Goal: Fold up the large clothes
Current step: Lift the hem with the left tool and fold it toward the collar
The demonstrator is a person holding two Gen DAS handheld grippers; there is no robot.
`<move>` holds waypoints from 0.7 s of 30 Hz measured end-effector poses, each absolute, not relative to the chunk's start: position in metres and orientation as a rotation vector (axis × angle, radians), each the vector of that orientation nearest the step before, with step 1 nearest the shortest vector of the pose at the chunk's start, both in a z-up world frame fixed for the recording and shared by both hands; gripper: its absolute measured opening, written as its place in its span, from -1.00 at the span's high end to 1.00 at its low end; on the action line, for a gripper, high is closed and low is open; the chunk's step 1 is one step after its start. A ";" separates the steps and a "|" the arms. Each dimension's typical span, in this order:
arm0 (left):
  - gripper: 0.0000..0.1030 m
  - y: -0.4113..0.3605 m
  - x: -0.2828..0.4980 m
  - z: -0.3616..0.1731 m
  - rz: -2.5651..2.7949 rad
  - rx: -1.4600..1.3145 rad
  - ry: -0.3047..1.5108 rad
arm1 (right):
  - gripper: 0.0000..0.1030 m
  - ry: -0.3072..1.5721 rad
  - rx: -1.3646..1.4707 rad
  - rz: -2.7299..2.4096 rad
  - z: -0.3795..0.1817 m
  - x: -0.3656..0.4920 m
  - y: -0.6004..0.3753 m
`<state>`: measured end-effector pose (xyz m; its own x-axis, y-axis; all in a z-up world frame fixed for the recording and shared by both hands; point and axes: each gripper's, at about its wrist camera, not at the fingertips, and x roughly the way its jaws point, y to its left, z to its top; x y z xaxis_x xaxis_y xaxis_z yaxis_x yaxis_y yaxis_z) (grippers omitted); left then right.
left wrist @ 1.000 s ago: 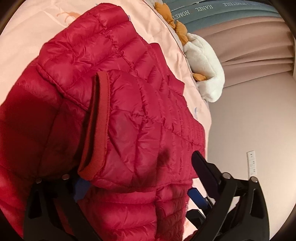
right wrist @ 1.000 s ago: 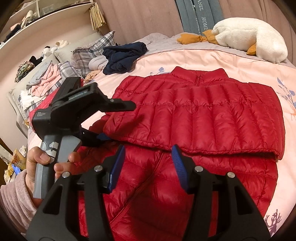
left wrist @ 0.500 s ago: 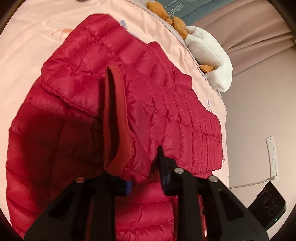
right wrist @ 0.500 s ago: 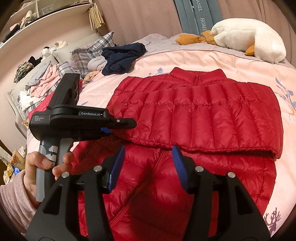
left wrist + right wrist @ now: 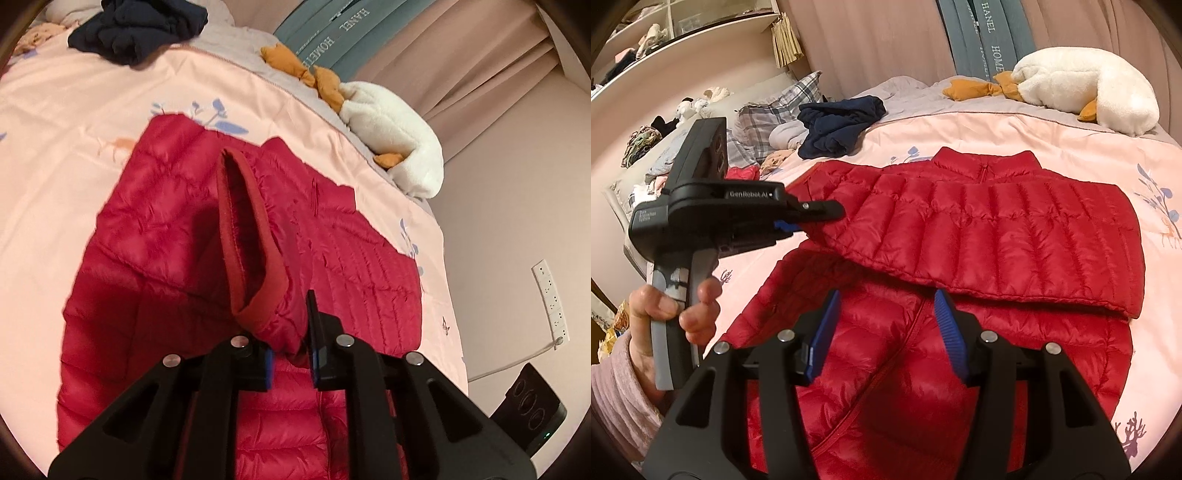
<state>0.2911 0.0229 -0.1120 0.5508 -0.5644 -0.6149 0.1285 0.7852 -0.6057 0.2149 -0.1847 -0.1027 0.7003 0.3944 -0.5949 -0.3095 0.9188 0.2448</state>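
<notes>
Bed [image 5: 1052, 122] | left gripper [image 5: 290, 354] closing, pinching jacket cuff [image 5: 266, 310] (lifted) | right gripper [image 5: 886, 332] half-open, empty

Bed [image 5: 1015, 122] with pink printed duvet cover, grey strip along the far edge. On it: red quilted down jacket [image 5: 997, 229] spread flat mid-bed, sleeve folded across the chest; crumpled navy garment [image 5: 838, 122] toward the far left; white plush goose [image 5: 1086, 92] with orange feet at the far edge; plaid pillow [image 5: 775, 110] and a loose clothes pile [image 5: 661, 173] at the left end.
</notes>
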 end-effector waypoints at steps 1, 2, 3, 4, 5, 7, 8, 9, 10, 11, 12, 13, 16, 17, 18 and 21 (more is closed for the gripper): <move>0.73 0.024 0.291 -0.110 -0.432 -0.540 0.897 | -0.07 0.689 0.131 0.394 -0.102 0.214 -0.185; 0.73 0.027 0.291 -0.109 -0.428 -0.540 0.892 | -0.08 0.687 0.132 0.395 -0.101 0.214 -0.185; 0.73 0.028 0.290 -0.108 -0.425 -0.540 0.889 | -0.09 0.684 0.133 0.397 -0.100 0.213 -0.185; 0.73 0.029 0.290 -0.107 -0.421 -0.539 0.888 | -0.10 0.681 0.132 0.399 -0.099 0.212 -0.184; 0.73 0.030 0.290 -0.107 -0.419 -0.540 0.887 | -0.11 0.678 0.130 0.399 -0.098 0.212 -0.184; 0.73 0.032 0.289 -0.107 -0.412 -0.542 0.885 | -0.17 0.675 0.130 0.397 -0.096 0.210 -0.184; 0.73 0.034 0.289 -0.107 -0.408 -0.546 0.883 | -0.19 0.671 0.131 0.395 -0.095 0.210 -0.185; 0.73 0.036 0.289 -0.107 -0.405 -0.548 0.882 | -0.21 0.670 0.131 0.393 -0.095 0.209 -0.185; 0.73 0.037 0.289 -0.107 -0.400 -0.551 0.881 | -0.21 0.667 0.133 0.391 -0.094 0.209 -0.186; 0.73 0.039 0.289 -0.107 -0.401 -0.554 0.882 | -0.22 0.665 0.136 0.390 -0.094 0.209 -0.188; 0.73 0.039 0.289 -0.108 -0.399 -0.554 0.882 | -0.23 0.664 0.141 0.387 -0.093 0.208 -0.189; 0.73 0.040 0.287 -0.107 -0.395 -0.552 0.881 | -0.24 0.662 0.144 0.383 -0.093 0.208 -0.190; 0.73 0.042 0.288 -0.107 -0.382 -0.540 0.877 | -0.26 0.654 0.158 0.369 -0.091 0.206 -0.198; 0.73 0.043 0.288 -0.108 -0.378 -0.537 0.878 | -0.26 0.653 0.163 0.362 -0.092 0.205 -0.201; 0.73 0.043 0.289 -0.109 -0.373 -0.534 0.879 | -0.26 0.652 0.166 0.358 -0.092 0.205 -0.203; 0.73 0.046 0.293 -0.116 -0.355 -0.532 0.895 | -0.27 0.654 0.178 0.336 -0.094 0.203 -0.212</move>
<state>0.2930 0.0459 -0.1157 0.5816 -0.5025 -0.6397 0.0731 0.8155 -0.5742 0.2031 -0.2123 -0.0936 0.7422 0.3606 -0.5649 -0.2496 0.9310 0.2664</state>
